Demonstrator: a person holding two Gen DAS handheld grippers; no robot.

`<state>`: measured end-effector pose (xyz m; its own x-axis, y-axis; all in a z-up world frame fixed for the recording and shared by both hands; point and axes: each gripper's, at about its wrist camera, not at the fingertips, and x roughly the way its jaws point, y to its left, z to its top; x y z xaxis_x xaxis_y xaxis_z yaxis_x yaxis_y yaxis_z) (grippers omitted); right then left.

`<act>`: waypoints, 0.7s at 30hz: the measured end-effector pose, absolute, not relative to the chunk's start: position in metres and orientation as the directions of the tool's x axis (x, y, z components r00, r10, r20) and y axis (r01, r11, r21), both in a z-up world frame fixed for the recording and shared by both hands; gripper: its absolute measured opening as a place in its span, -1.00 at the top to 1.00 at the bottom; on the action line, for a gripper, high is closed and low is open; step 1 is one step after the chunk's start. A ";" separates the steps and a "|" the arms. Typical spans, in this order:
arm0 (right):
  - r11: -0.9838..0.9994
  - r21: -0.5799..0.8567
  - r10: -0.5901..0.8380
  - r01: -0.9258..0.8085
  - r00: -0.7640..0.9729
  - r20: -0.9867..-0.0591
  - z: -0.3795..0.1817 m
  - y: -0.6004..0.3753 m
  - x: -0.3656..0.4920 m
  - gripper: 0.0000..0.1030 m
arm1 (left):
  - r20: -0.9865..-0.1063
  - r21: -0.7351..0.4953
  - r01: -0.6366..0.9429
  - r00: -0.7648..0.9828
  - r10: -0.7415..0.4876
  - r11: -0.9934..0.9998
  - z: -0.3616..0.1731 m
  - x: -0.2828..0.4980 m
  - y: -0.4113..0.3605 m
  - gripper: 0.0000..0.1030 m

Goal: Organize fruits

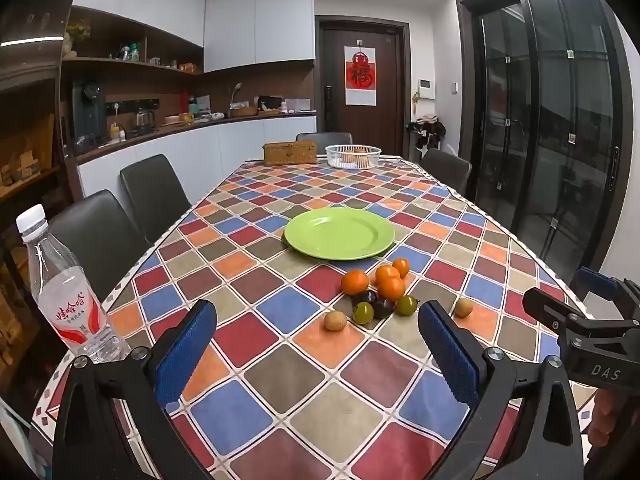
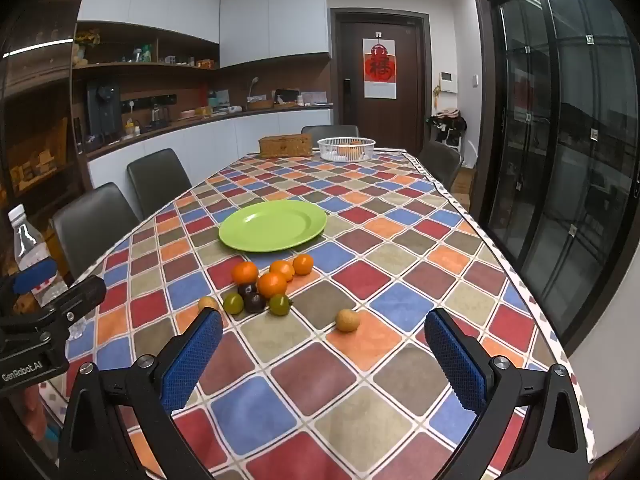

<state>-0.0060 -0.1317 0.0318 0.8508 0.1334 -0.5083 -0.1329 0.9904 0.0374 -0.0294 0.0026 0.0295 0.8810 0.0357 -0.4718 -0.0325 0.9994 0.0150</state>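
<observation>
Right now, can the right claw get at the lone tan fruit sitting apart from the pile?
Probably yes. The right claw is open, and the tan fruit lies just ahead on bare tablecloth with nothing between.

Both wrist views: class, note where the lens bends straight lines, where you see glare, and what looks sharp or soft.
Left wrist view: the glass doors and table edge bow outward, dark corners vignette the frame, and the green plate carries a soft sheen. Right wrist view: same barrel bend, the doors reflect the room, the fruits look sharp, and the shelf clutter is soft.
</observation>
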 end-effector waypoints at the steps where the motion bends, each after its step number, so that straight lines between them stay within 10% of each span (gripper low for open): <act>1: 0.990 0.037 0.133 -0.133 0.851 -0.508 0.032 -0.132 -0.006 -0.98 | -0.471 0.015 -0.032 0.881 0.035 0.999 0.030 -0.029 0.003 -0.99; 21: 0.990 0.037 0.133 -0.133 0.850 -0.510 0.031 -0.130 -0.005 -0.98 | -0.469 0.027 -0.036 0.882 0.045 0.999 0.031 -0.030 0.003 -0.99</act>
